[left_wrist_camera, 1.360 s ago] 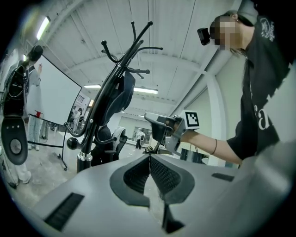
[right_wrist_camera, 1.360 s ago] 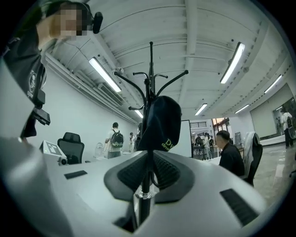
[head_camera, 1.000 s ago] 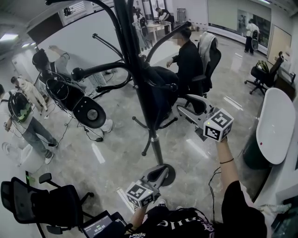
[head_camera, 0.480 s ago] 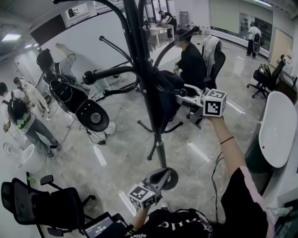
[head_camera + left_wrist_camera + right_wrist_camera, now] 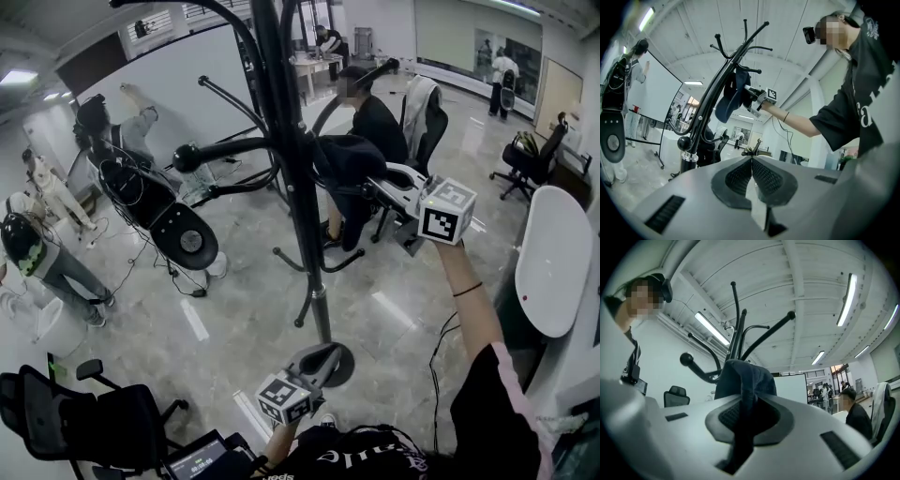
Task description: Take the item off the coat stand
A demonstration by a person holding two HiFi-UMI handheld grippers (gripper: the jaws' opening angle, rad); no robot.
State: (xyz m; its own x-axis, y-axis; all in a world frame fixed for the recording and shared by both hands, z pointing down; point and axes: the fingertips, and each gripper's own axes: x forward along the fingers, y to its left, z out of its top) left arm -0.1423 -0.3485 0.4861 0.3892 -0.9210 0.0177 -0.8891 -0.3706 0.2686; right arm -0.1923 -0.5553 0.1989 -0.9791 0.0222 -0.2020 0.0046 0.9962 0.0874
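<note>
One claw does the work: the right claw point(image 5: 746, 412) has just been closing and now pinches a fold of the dark cap point(image 5: 745, 373), with fabric filling the gap between its pads. The cap hangs just ahead of that claw and slightly above it, apparently not yet off its hook on the stand point(image 5: 295, 178). The left claw point(image 5: 751, 165) is clenched on nothing, held low, with the pole ahead and to its left. The step in hand looks like securing the grip. Next, the cap probably needs raising clear of the hook's tip, then drawing back, without snagging or tipping the stand.
</note>
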